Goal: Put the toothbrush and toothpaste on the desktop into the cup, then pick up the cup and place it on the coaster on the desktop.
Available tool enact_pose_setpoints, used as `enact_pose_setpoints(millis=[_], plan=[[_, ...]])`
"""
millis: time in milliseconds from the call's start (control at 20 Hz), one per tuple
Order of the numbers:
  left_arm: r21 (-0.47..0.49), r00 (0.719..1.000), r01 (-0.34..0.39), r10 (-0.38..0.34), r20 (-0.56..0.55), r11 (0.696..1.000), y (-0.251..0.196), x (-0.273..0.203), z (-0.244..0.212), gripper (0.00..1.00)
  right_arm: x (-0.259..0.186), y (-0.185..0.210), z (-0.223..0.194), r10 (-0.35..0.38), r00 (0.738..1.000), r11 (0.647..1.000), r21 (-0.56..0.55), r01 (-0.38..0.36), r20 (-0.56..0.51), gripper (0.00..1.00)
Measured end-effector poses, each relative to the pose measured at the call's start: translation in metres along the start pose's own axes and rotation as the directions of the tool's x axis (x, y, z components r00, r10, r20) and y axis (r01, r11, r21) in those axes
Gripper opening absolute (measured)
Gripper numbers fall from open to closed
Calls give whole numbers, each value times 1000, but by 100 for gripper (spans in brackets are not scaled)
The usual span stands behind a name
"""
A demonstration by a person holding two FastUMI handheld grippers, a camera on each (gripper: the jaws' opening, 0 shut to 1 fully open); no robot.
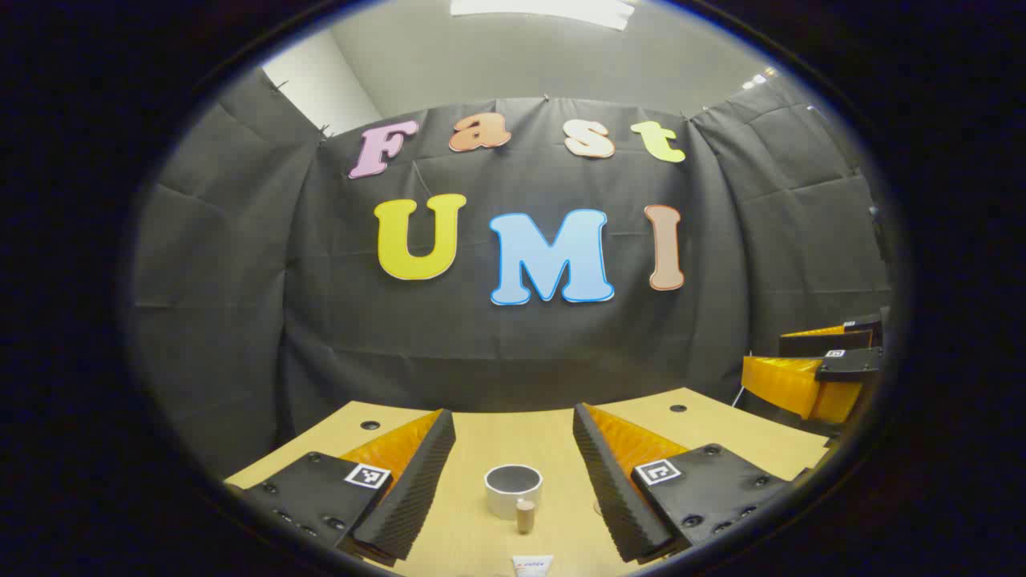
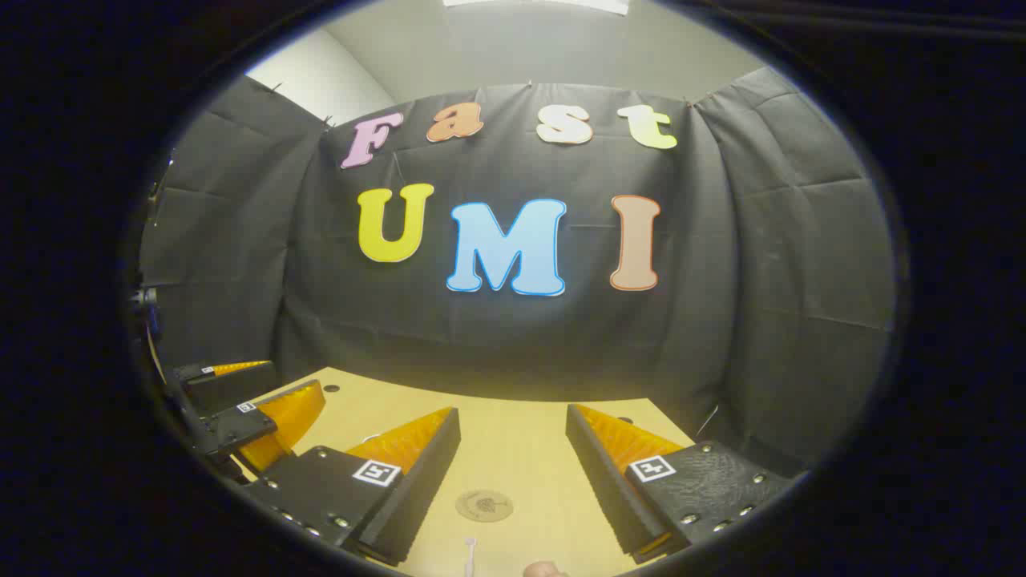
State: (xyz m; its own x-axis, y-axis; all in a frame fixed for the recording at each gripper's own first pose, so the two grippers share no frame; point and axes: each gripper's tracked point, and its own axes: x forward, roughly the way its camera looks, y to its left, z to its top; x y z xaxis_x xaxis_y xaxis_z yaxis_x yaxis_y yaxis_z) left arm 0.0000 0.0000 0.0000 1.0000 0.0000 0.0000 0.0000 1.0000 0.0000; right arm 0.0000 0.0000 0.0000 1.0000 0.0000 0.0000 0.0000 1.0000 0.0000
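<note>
In the left gripper view, a white cup (image 1: 513,489) stands upright on the wooden desktop (image 1: 513,437), between and beyond the fingers of my open left gripper (image 1: 513,417). A small brown cylinder (image 1: 525,515) stands just in front of the cup. The white end of the toothpaste tube (image 1: 533,565) shows at the bottom edge. In the right gripper view, a round brown coaster (image 2: 484,505) lies on the desktop (image 2: 513,441) ahead of my open right gripper (image 2: 513,415). A thin white toothbrush tip (image 2: 470,549) lies nearer than the coaster. Nothing sits between either gripper's fingers.
The right gripper (image 1: 826,369) hangs at the far right of the left gripper view, off the table's right edge. The left gripper (image 2: 240,409) appears at the left of the right gripper view. The black cloth wall closes the table's far side.
</note>
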Motion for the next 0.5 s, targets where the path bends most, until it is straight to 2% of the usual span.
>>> enact_pose_setpoints(millis=[500], plan=[[-10, 1000, 4, -5, -16, 1000, -4, 15, 0, 94, 1, -12, -6, -27, 999, 999, -30, 25, -38, 88]])
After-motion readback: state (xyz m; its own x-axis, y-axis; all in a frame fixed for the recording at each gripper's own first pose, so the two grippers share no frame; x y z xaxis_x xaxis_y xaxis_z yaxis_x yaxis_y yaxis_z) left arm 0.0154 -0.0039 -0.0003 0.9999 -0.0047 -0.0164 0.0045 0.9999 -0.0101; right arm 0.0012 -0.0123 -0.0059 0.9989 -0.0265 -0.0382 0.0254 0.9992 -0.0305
